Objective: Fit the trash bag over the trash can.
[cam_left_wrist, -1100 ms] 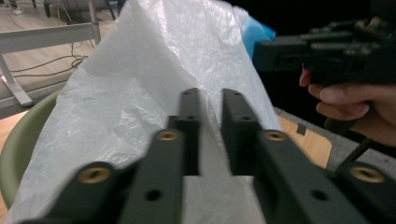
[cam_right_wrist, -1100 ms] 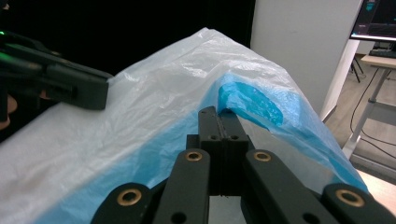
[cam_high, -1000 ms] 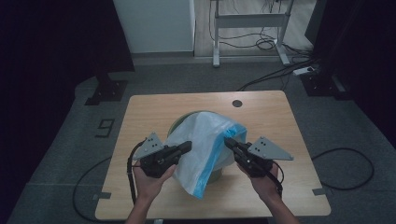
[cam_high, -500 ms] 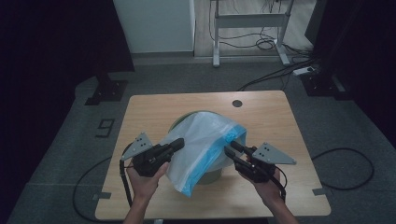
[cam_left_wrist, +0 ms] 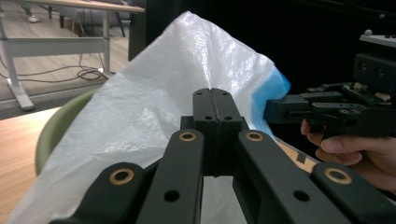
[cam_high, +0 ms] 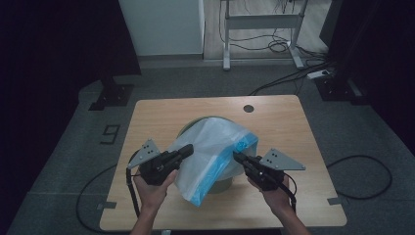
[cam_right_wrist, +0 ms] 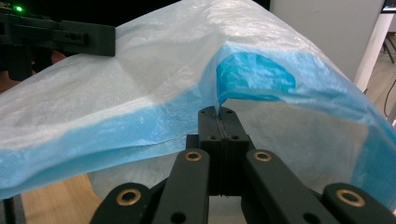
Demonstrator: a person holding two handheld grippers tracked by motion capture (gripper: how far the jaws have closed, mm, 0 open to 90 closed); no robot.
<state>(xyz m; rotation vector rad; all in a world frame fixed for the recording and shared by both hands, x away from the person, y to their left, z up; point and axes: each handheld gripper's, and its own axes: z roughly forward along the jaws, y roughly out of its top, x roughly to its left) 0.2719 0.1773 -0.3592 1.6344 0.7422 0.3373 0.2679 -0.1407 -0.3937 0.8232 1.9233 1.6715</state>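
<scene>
- Table (cam_high: 147, 117): green bin (cam_high: 222, 183) sits mid-table.
- Plastic bag (cam_high: 215, 147) draped over bin, blue hem facing the person.
- Left gripper (cam_high: 188, 149) and right gripper (cam_high: 236, 157): jaws clamped on opposite bag edges.
- Advice: spread evenly, keep the hem taut, lower around the rim.

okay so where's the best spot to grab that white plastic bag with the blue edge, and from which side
Probably the blue-banded rim, from both flanks. The thin white plastic bag with the blue edge lies draped over the round green bin, so its loose hem is what the jaws can pinch. The left tongs are shut on the white film from the left, the right tongs on the blue band from the right.
</scene>
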